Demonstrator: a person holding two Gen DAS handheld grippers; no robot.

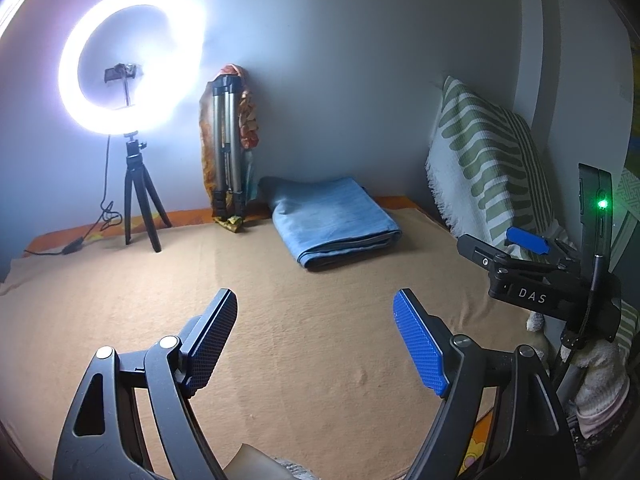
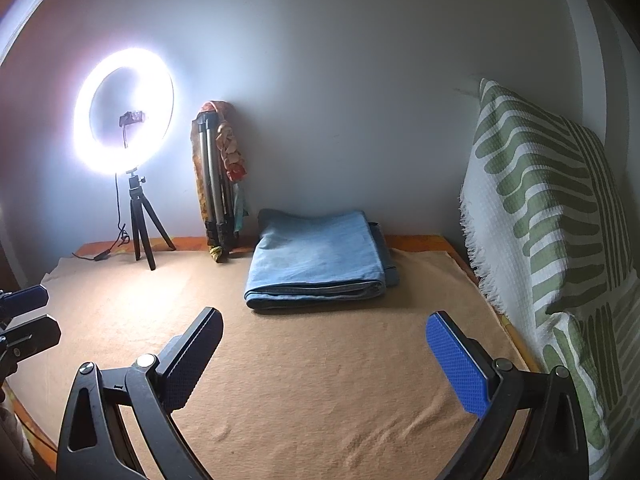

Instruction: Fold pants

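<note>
Light blue pants lie folded into a flat rectangular stack on the tan blanket, near the back wall. My left gripper hovers open over bare blanket, well short of the pants, with nothing between its blue pads. My right gripper is also open and empty, just in front of the stack. The right gripper shows at the right edge of the left wrist view; the left gripper's fingers show at the left edge of the right wrist view.
A lit ring light on a small black tripod stands at the back left, its cable trailing on the blanket. A folded tripod leans on the wall. A green-and-white patterned throw covers the right side.
</note>
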